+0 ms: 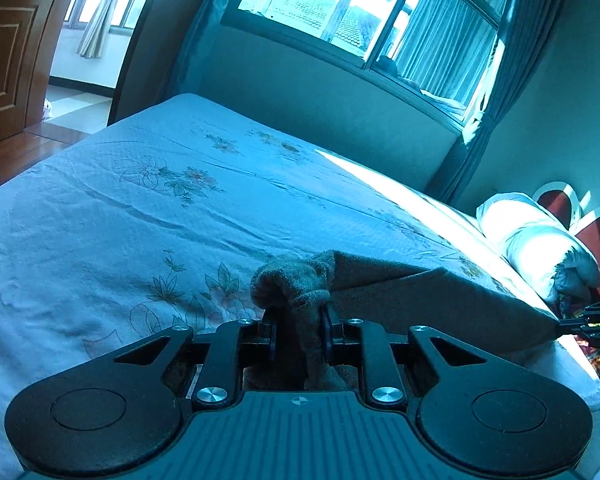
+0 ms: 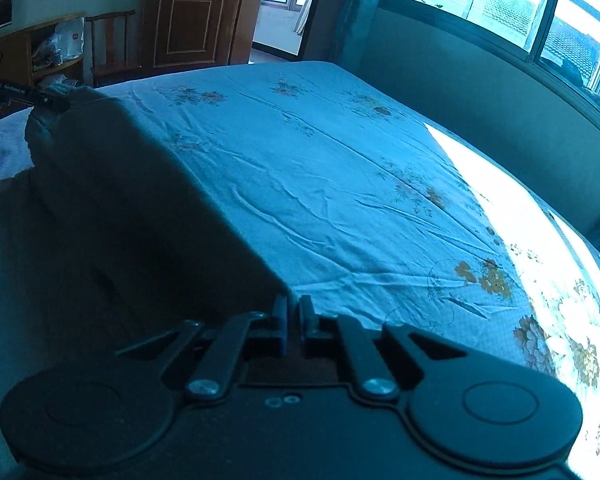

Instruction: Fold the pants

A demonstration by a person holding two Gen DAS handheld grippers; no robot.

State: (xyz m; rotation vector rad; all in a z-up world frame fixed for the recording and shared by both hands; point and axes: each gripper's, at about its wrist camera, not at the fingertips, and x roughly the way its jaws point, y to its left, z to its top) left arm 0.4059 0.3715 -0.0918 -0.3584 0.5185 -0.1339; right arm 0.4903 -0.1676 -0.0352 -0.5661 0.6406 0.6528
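The brown pants (image 1: pixel 440 300) hang stretched between my two grippers above the bed. My left gripper (image 1: pixel 298 332) is shut on a bunched corner of the pants, with cloth bulging over its fingertips. My right gripper (image 2: pixel 294 312) is shut on the other corner, and the pants (image 2: pixel 140 208) run from it to the far left. There the left gripper (image 2: pixel 40 98) shows holding the cloth. In the left wrist view the right gripper (image 1: pixel 592 322) shows at the right edge, at the pants' far corner.
The bed (image 1: pixel 180 200) has a pale floral sheet (image 2: pixel 340 184), sunlit on its window side. A white pillow (image 1: pixel 540 240) lies at the red headboard (image 1: pixel 596 236). Window and curtains (image 1: pixel 440 40) lie beyond. A wooden door (image 2: pixel 192 20), chair (image 2: pixel 112 44) and shelf (image 2: pixel 40 52) stand past the bed.
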